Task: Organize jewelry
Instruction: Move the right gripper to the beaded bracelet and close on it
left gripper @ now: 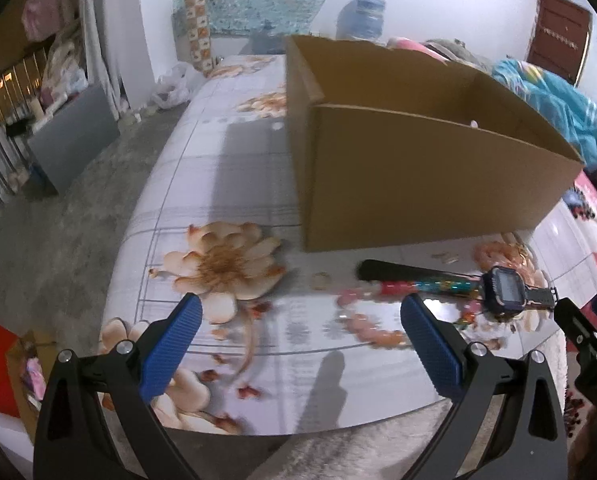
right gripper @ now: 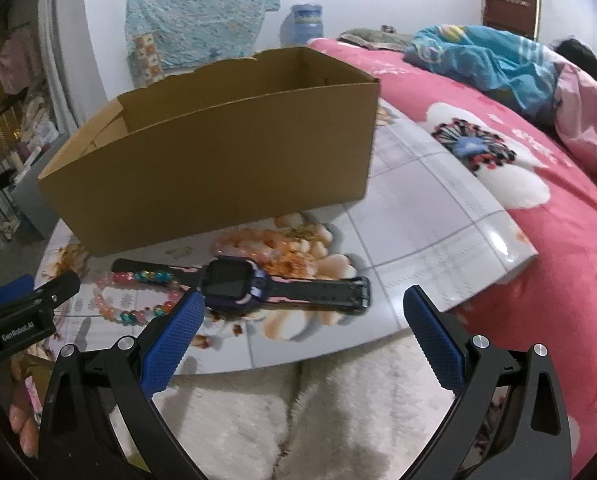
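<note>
Left wrist view:
Left gripper point(left gripper: 300, 316): I hold it with jaws spread wide and nothing between the blue pads, over the flowered board point(left gripper: 226, 184).
Cardboard box point(left gripper: 418, 176): open-topped, at about 1 o'clock from my jaws, standing on the board beyond the jewelry.
Bead bracelet point(left gripper: 372, 320): pink and orange beads, blurred, lying flat just beside my right-hand pad at roughly 2 o'clock.
Watch point(left gripper: 506, 292): dark face with strap, further out toward 3 o'clock, its long axis running 9 to 3 across my view.
Small ring point(left gripper: 321, 280): pale hoop at 12 o'clock, apart from the beads; too blurred for me to say more.
Right gripper point(left gripper: 578, 332): only one black finger shows at the 3 o'clock edge, near the watch strap.

Right wrist view:
Right gripper point(right gripper: 304, 314): jaws wide, empty, hanging over the near edge of the board above a white fleecy cloth point(right gripper: 298, 400).
Watch point(right gripper: 242, 284): at 11 to 12 o'clock, touching or just past my left-hand pad; strap lies 9 to 3, crosswise to my fingers.
Bead bracelet point(right gripper: 138, 300): at 10 o'clock, overlapping the strap's far end.
Cardboard box point(right gripper: 218, 176): at 11 o'clock, behind the jewelry.
Left gripper point(right gripper: 30, 296): at 9 o'clock, beside the beads.

Judgement: the right gripper is nearer the watch, the left nearer the beads; I would turn the wrist or take the watch by its case.
</note>
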Demonstrator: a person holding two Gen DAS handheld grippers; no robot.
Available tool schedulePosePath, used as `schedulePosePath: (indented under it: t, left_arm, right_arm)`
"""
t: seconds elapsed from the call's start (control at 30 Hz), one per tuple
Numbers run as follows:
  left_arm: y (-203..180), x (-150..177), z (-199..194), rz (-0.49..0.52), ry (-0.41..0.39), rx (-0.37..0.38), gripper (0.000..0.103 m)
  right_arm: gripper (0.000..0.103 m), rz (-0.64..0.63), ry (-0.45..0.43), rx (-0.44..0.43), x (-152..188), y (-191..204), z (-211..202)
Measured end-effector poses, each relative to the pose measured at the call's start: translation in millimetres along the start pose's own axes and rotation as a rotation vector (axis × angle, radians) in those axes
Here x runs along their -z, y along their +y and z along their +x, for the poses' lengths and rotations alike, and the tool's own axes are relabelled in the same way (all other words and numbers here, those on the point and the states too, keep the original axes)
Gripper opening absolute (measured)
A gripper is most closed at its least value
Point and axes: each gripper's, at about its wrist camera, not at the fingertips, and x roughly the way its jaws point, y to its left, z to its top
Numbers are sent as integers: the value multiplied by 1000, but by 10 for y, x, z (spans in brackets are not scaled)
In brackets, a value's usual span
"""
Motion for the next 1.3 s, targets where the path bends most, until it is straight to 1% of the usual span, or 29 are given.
schedulePosePath:
  t: [0.1, 0.13, 0.2, 0.23, 0.27, 0.33, 0.4, 0.5, 0.53, 0.57, 0.63, 0.67, 0.73, 0.8, 0.87, 0.93, 1.07, 1.13, 1.2, 1.23, 1.3]
  left_arm:
    - [205, 4, 34, -37, 12, 68, 98]
    - [280, 17, 35, -52, 8, 103, 98]
    - [396, 37, 37, -82, -4, 159, 98]
    - [461, 55, 36, -103, -16, 193, 98]
    - [496, 80, 19, -114, -31, 228, 98]
    - [581, 103, -5, -131, -72, 328, 98]
    - [639, 93, -18, -148, -89, 408, 98]
    - [623, 7, -41, -134, -95, 464, 98]
    - [615, -16, -47, -119, -102, 477, 98]
    - [596, -40, -57, -94, -113, 481, 98]
    - [523, -38, -84, -19, -120, 485, 98]
    - [470, -51, -72, 19, -118, 480, 98]
    - [368, -27, -65, 100, -115, 454, 98]
    - [254, -11, -34, 184, -112, 438, 98]
    - [208, 4, 7, 223, -106, 430, 97]
    - [154, 28, 19, 256, -104, 428, 91]
    - [101, 43, 74, 290, -84, 430, 74]
    - [72, 55, 93, 303, -72, 427, 67]
    - [47, 48, 125, 319, -60, 423, 57]
    - [38, 44, 143, 326, -53, 421, 55]
    - [12, 32, 162, 338, -45, 416, 48]
  right_arm:
    - [95, -24, -8, -40, -7, 83, 27]
    - [95, -33, -11, -60, -8, 111, 36]
    - [95, -49, -16, -122, -8, 179, 43]
    - [95, -56, -8, -171, -11, 221, 55]
    - [95, -56, 0, -204, -13, 251, 72]
    - [95, -48, 17, -260, -14, 313, 99]
    - [95, -51, 29, -301, -14, 380, 116]
    - [95, -81, 37, -340, -30, 511, 111]
    - [91, -85, 36, -349, -21, 546, 100]
    - [89, -88, 42, -362, -22, 586, 103]
    - [79, -83, 64, -373, -29, 637, 137]
    - [76, -76, 79, -378, -35, 650, 167]
    - [67, -53, 114, -382, -46, 652, 241]
    - [60, -23, 149, -395, -68, 670, 331]
    - [55, -6, 169, -395, -59, 646, 365]
    - [48, 6, 189, -395, -46, 644, 381]
    - [46, 21, 199, -362, -51, 643, 441]
    - [42, 26, 205, -353, -54, 636, 471]
    - [39, 22, 214, -338, -47, 664, 514]
    - [38, 18, 208, -326, -49, 691, 526]
    - [38, 15, 205, -312, -53, 746, 563]
